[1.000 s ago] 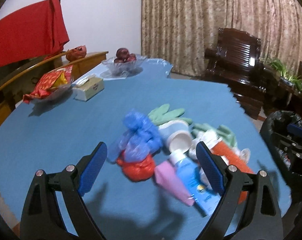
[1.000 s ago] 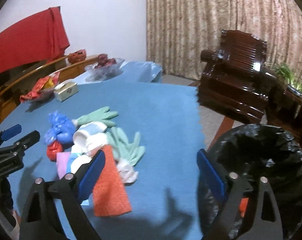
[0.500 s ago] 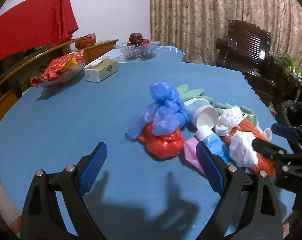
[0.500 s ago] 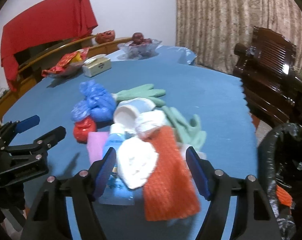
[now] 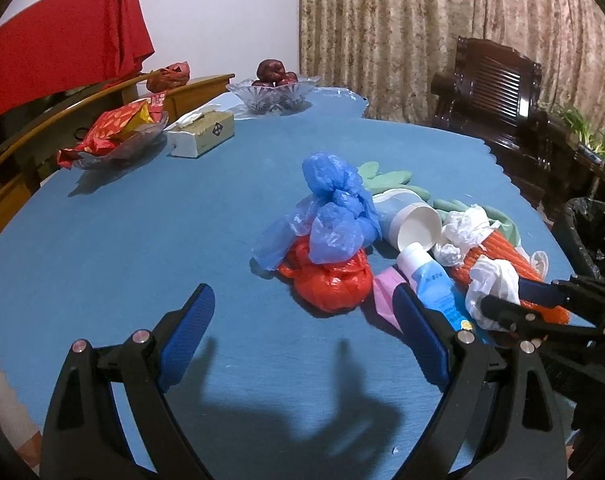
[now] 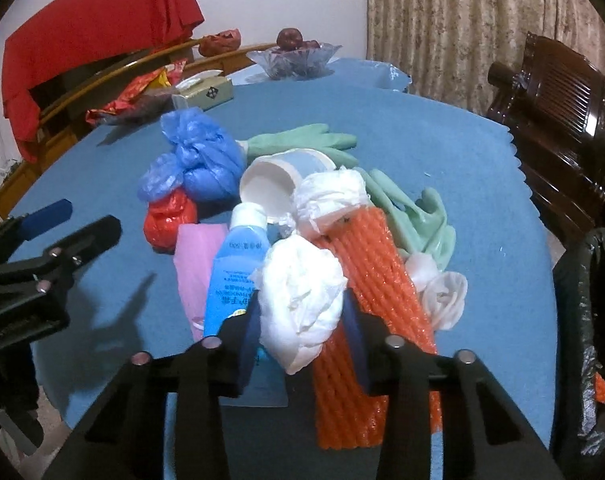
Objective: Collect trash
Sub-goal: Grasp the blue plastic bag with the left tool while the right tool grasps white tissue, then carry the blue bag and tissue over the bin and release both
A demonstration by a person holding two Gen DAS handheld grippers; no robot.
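Right gripper (image 6: 302,316) is closing its jaws around the white tissue (image 6: 302,300) lying on the blue table (image 6: 442,152) beside the orange net (image 6: 366,280), while left gripper (image 5: 302,344) is waiting wide open, holding nothing, farther away.

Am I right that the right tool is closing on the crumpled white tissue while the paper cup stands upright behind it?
Not quite. The right tool is closing around the crumpled white tissue, but the paper cup is not upright: it lies on its side on the blue tablecloth, open mouth toward the camera. The right wrist view shows it, and the left wrist view agrees.
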